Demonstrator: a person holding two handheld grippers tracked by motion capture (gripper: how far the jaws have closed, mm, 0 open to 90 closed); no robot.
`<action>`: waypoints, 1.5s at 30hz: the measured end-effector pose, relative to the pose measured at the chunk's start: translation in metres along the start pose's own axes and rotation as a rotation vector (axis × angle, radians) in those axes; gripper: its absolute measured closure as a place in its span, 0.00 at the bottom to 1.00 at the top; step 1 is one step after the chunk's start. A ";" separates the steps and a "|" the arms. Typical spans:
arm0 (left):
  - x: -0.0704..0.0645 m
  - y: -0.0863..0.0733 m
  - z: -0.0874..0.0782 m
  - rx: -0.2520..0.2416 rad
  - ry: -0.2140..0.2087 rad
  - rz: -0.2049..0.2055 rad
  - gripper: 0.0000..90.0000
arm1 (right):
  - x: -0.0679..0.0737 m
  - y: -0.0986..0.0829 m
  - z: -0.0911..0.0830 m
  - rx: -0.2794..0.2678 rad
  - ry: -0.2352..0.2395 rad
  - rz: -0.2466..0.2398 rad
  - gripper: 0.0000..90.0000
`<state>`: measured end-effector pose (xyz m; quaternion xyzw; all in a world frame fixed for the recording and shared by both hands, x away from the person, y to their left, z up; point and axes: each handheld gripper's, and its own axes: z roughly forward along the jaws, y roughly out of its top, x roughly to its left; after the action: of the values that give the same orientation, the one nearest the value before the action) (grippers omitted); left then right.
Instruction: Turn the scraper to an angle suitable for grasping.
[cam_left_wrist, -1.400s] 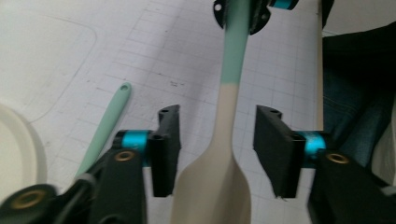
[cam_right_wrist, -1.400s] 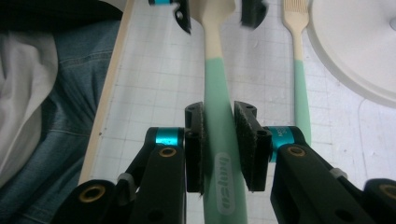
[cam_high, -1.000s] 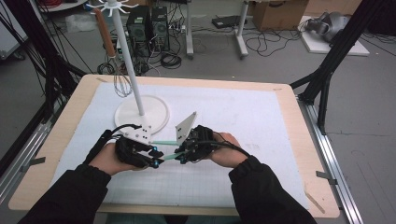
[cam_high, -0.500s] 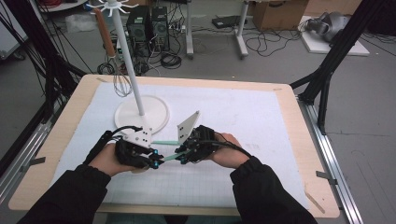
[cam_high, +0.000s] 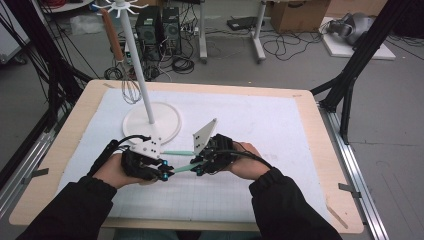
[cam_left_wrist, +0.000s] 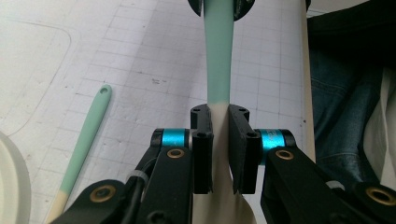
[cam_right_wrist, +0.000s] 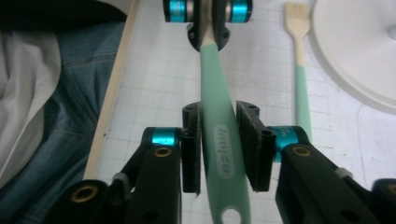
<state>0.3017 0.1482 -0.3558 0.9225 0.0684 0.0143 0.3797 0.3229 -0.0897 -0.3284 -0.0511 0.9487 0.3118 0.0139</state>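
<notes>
Below the stand (cam_high: 151, 120), both tongs (cam_high: 165, 174) (cam_high: 199, 169) pinch our spatula (cam_high: 182, 168); next, one must release before hanging it.

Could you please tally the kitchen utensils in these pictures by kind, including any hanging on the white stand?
Mint-green-handled utensils with cream heads: 2, one held between both grippers, one a brush lying flat on the white mat.
Wire whisks: 1, hanging from the white stand's hooks.
Brown-handled utensils: 1, hanging from the same stand.
Total: 4.
</notes>
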 end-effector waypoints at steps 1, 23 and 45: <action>0.000 0.000 0.000 0.003 -0.007 -0.005 0.89 | 0.001 0.001 0.000 0.005 0.003 -0.010 0.81; 0.006 0.014 -0.001 -0.010 0.042 -0.021 0.89 | -0.003 -0.006 -0.015 -0.116 -0.064 0.080 0.64; 0.010 0.021 0.008 -0.006 0.105 -0.021 0.89 | -0.023 -0.023 -0.028 -0.213 0.031 0.226 0.89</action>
<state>0.3147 0.1293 -0.3468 0.9185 0.0980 0.0587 0.3786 0.3488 -0.1228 -0.3179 0.0501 0.9101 0.4092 -0.0415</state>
